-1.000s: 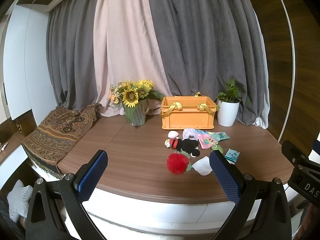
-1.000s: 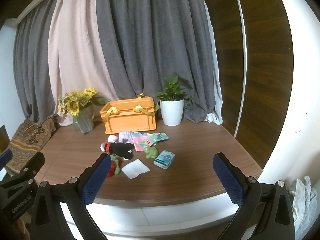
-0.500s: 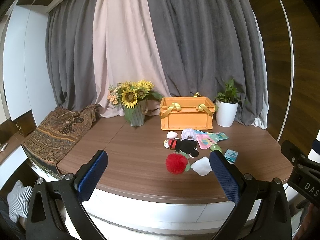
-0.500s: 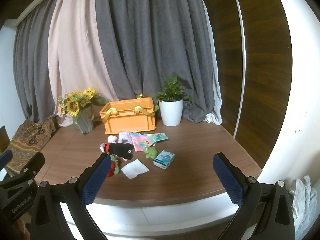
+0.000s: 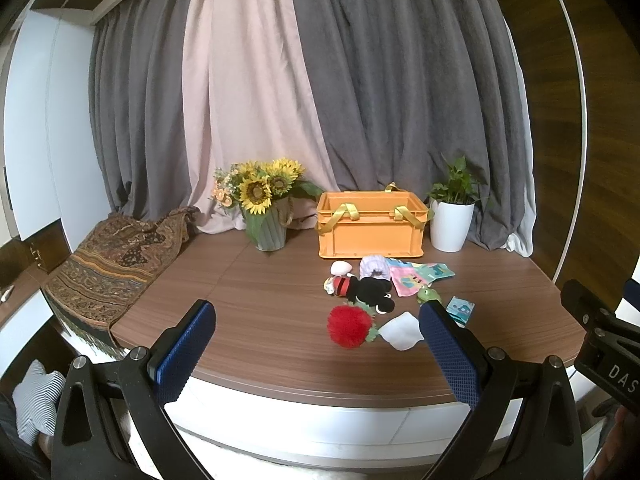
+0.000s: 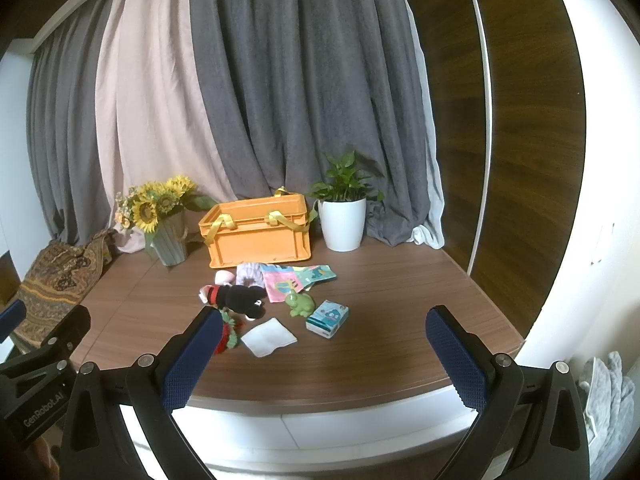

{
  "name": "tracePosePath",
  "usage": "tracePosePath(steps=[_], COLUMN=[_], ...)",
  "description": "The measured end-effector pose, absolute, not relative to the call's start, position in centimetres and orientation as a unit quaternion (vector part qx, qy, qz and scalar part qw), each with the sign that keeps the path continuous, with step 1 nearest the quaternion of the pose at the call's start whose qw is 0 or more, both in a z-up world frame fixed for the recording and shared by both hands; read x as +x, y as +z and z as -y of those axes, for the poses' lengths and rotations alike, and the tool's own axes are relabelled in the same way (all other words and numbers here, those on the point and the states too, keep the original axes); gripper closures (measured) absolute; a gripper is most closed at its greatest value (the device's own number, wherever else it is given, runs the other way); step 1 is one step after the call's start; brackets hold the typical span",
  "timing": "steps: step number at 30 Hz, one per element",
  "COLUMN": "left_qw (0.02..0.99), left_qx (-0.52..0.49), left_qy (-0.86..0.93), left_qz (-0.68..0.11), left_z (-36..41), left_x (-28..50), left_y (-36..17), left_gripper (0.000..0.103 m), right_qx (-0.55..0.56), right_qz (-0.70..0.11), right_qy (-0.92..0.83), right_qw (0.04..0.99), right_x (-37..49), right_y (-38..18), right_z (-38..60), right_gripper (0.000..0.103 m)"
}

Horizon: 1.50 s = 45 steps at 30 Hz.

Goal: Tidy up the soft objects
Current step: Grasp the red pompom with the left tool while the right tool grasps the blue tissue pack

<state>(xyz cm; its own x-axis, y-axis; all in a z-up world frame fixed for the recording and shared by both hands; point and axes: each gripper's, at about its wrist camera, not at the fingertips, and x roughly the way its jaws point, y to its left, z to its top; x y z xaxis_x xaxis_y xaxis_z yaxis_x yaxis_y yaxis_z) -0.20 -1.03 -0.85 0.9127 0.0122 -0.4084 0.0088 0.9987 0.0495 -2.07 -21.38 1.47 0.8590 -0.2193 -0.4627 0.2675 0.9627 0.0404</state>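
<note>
Light: dim, soft, diffuse through curtains (image 5: 320, 80)
Shadows: faint on table (image 6: 400, 300)
Glare: white wall (image 6: 592, 200)
Edges: strong fisheye bending, dark vignette
Focus: sharp

Left tool (image 5: 316, 354): two black angular finger arms with triangular cut-outs, each tipped with a blue pad of fine knurled texture (image 5: 184, 354), and silver round-head screws at the joints. Right tool (image 6: 324, 360): identical build, black arms, blue textured pads (image 6: 454, 360), silver screws. From each view the other unit's black body shows at the frame edge, carrying white lettering, "GenRobot.AI" on the left one and a partial "DAS" on the right one.
</note>
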Motion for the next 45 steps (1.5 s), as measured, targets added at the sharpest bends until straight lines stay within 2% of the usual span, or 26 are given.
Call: tracePosePath(steps=[16, 24, 32, 45], left_qw=[0.966, 0.965, 0.950, 0.915], left_qx=[0.026, 0.032, 0.043, 0.040], left_qy=[-0.005, -0.024, -0.060, -0.096], left_qz=[-0.256, -0.259, -0.305, -0.389], left_z=[1.7, 1.7, 2.0, 3.2], left_x=[4.1, 9.8, 17.1, 24.8], left_y=[-4.9, -8.8, -12.9, -19.0], left_gripper=[0.000, 0.000, 0.000, 0.012], right_qx=[0.059, 0.061, 0.055, 0.078], right_qz=[-0.287, -0.319, -0.352, -0.421], right_qy=[-0.112, -0.115, -0.124, -0.180], right_qw=[0.949, 0.939, 0.926, 0.886], right_x=[1.3, 6.6, 13.9, 21.9], right_y=[-2.2, -5.6, -10.0, -15.6], right_z=[22.3, 22.4, 22.5, 24.0], right_gripper=[0.000, 0.000, 0.001, 0.006])
